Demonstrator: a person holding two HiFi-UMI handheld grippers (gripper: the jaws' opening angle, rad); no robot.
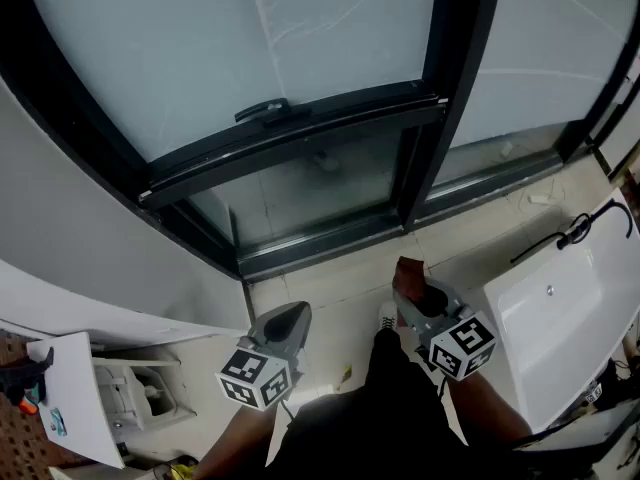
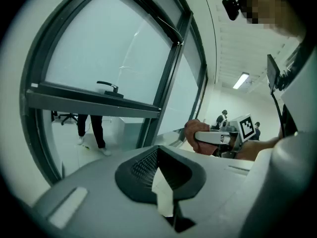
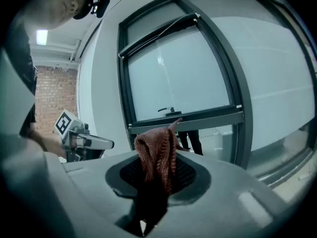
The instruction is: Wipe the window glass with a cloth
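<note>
- Window and pale tiled floor (image 1: 345, 290) fill the scene ahead of me: I stand before a dark-framed window with a white basin (image 1: 560, 328) off to my right.
- My right gripper (image 1: 412, 290) is clamped on the reddish-brown cloth (image 3: 157, 155). The cloth bunches up out of the jaws and hangs well short of any pane.
- My left gripper (image 1: 290, 318) has its jaws drawn together with nothing between them. It hangs low beside the right one, over the floor.
- Both grippers are held low, near my body and apart from the window.
- Beyond them, the window glass (image 1: 250, 48) rises above a black crossbar (image 1: 300, 133) that carries a handle (image 1: 265, 110). A smaller clear pane (image 1: 310, 183) sits below that bar.
- Faint streaks show on the upper pane, so I judge that wiping is not yet under way. This is the approach, with the cloth in hand.
- Next I should raise the right gripper and press the bunched cloth flat against the pane. The stroke should stay clear of the handle and frame, with the metal jaw tips off the pane.
</note>
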